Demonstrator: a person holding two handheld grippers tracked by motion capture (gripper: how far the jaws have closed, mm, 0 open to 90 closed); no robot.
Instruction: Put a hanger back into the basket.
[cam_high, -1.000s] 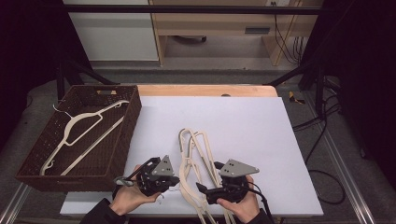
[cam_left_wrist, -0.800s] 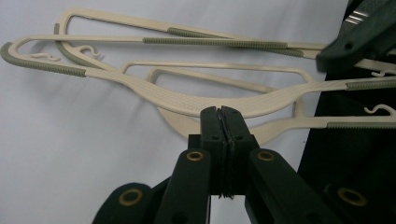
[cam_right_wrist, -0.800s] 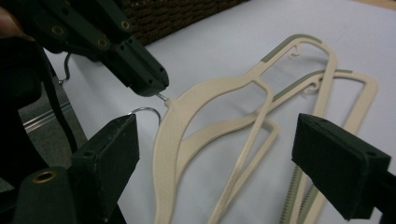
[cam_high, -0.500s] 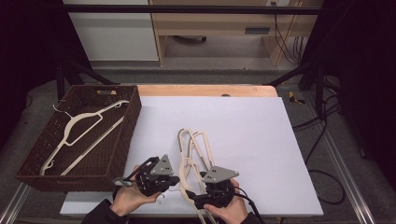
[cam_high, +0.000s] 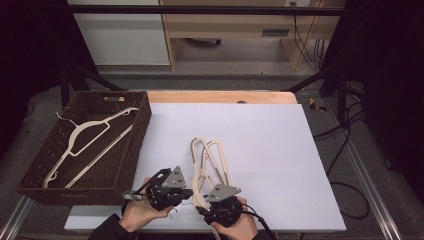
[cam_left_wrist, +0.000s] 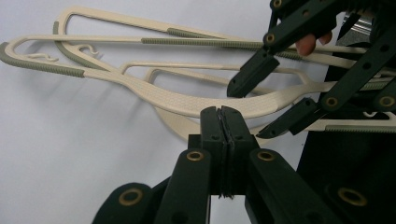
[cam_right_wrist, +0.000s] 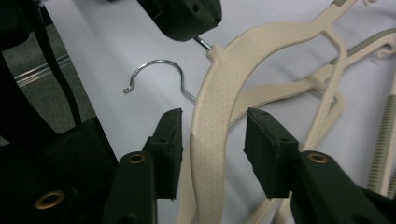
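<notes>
right gripper (cam_high: 201, 210) slid left, jaws closing unclenched around hanger (cam_right_wrist: 224, 116); left gripper (cam_left_wrist: 223, 122) clenched; white table (cam_high: 280, 150).

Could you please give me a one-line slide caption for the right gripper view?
Right gripper, jaws just closing, straddles a cream hanger on the white table without pressing it yet.

Black two-jaw left gripper (cam_high: 186, 194) and right gripper (cam_high: 199, 210), brass-coloured rivets, grey three-cornered top plates, black trailing cable, dark sleeves.
</notes>
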